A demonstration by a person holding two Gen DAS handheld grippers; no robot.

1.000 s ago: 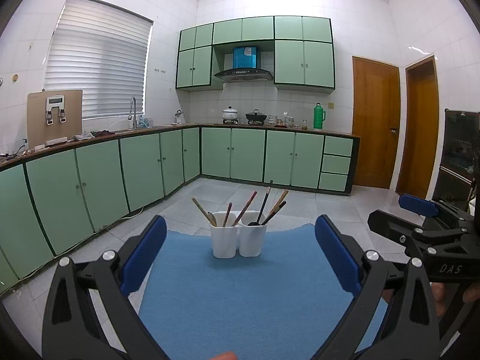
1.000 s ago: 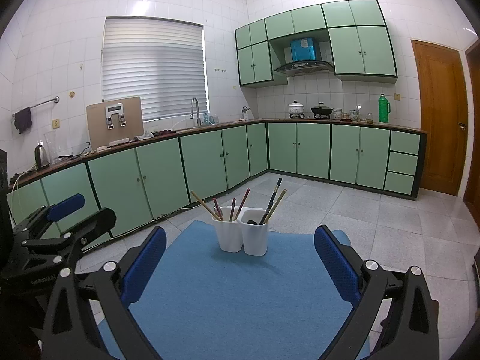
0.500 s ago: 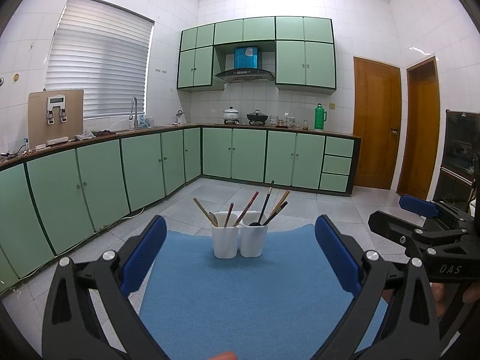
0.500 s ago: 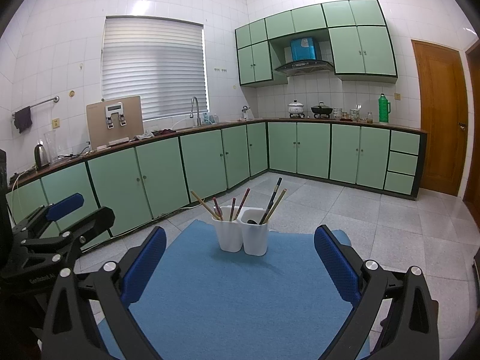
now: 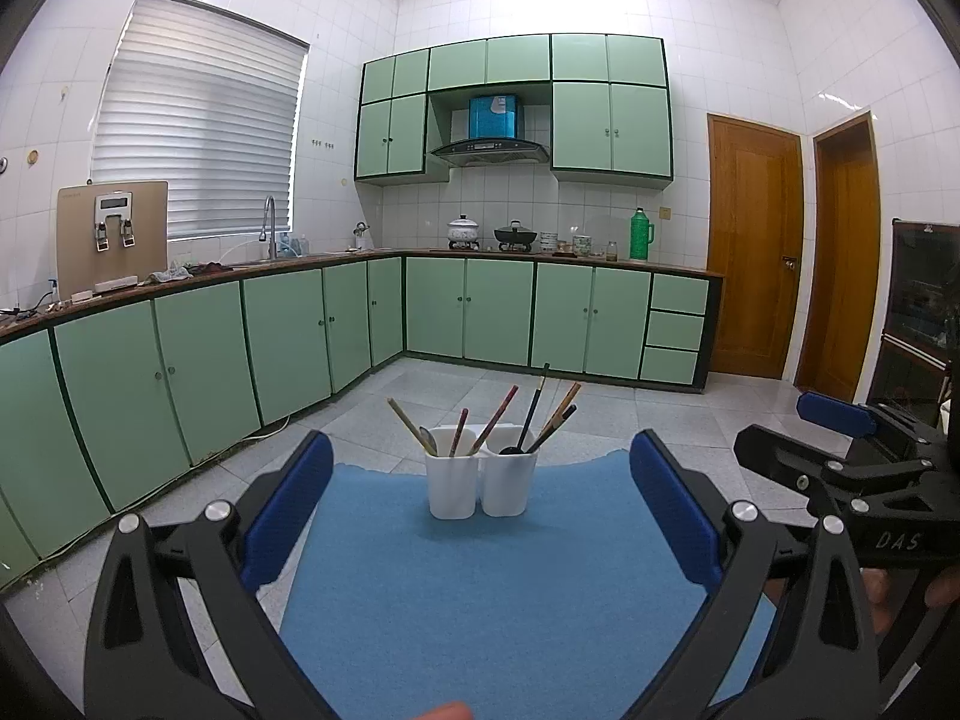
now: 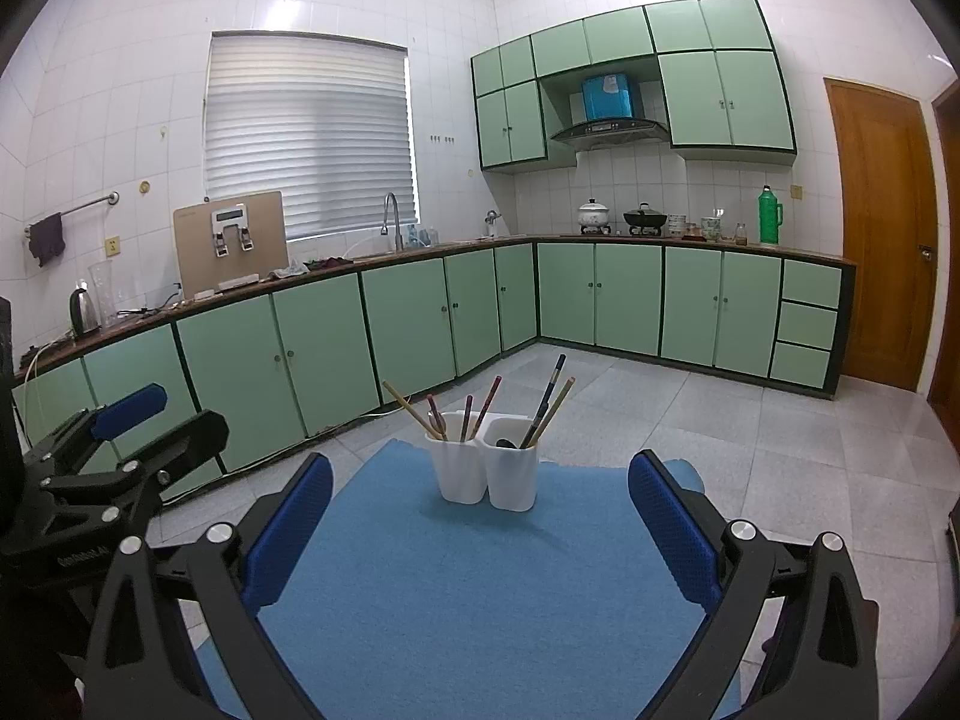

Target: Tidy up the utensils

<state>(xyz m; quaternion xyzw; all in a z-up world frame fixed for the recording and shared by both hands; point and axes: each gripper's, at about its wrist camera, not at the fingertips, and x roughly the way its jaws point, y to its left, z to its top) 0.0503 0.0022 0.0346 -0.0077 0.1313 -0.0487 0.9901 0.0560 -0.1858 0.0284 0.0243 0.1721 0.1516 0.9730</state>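
Landmark: the blue rectangular cloth mat [image 5: 492, 588]. Two white plastic utensil cups [image 5: 480, 480] stand upright, side by side and touching, near the mat's far edge. The left cup holds wooden and red chopsticks [image 5: 456, 429] and a metal spoon; the right cup holds dark and wooden chopsticks [image 6: 547, 405] and a black ladle.

The left gripper [image 5: 480, 516], black-framed with blue pads, hovers over the mat's near part, jaws spread wide, gripping nothing. The right gripper [image 6: 480, 516] hovers likewise, jaws spread wide and empty. Both point toward the cups, well apart from them.
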